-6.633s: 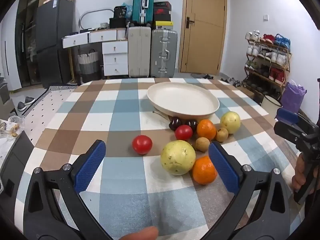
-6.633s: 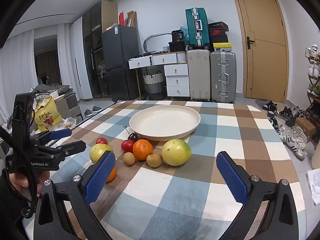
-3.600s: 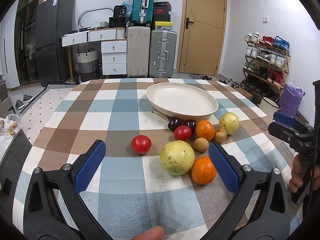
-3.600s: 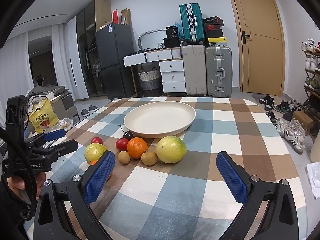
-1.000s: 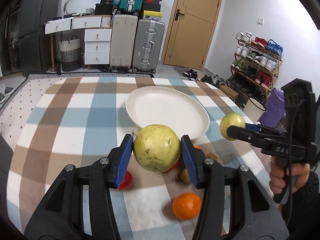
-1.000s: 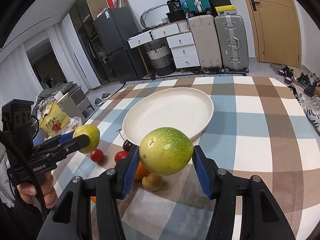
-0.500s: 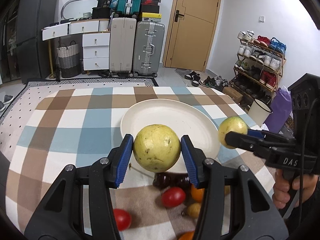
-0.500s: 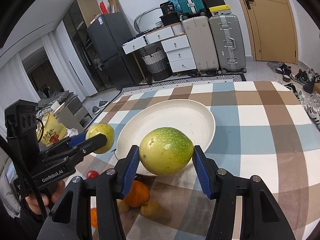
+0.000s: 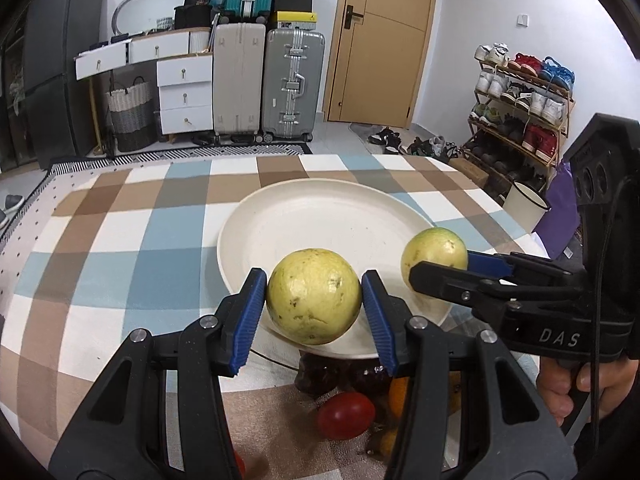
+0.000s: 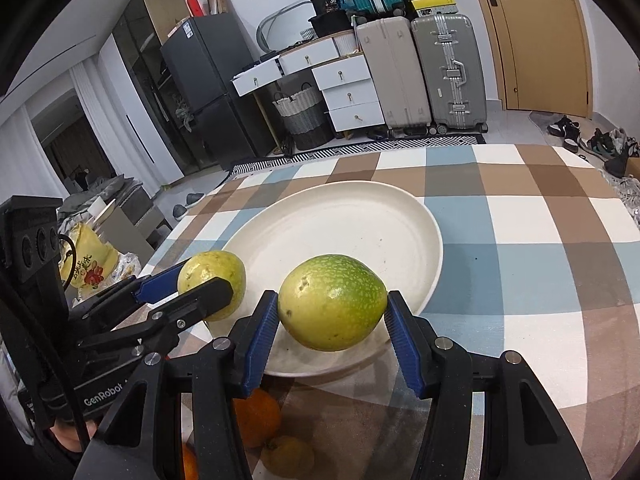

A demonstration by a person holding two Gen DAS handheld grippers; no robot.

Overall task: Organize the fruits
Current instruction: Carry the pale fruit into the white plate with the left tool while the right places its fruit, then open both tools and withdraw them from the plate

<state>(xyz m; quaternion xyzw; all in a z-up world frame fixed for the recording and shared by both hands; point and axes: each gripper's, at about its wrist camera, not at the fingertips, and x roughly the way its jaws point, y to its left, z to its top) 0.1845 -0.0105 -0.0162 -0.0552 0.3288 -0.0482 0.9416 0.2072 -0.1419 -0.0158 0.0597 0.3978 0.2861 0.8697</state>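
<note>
My left gripper [image 9: 314, 300] is shut on a round yellow fruit [image 9: 312, 280] and holds it over the near rim of the cream plate [image 9: 320, 216]. My right gripper [image 10: 332, 308] is shut on a green-yellow speckled fruit [image 10: 332, 296], also above the plate's [image 10: 360, 220] near edge. Each gripper shows in the other's view: the right gripper [image 9: 440, 264] on the right, the left gripper [image 10: 200, 284] on the left. The plate has nothing lying in it.
Loose fruit lies on the checked tablecloth [image 9: 120, 240] just in front of the plate: a red tomato [image 9: 346, 410], dark cherries [image 9: 320, 372], an orange [image 10: 256, 416] and a small brown fruit [image 10: 288, 456]. Suitcases, drawers and a shoe rack stand beyond the table.
Both grippers have carried their fruits forward and a little down, from in front of the plate to over its near rim. The loose fruits now sit low in both views.
</note>
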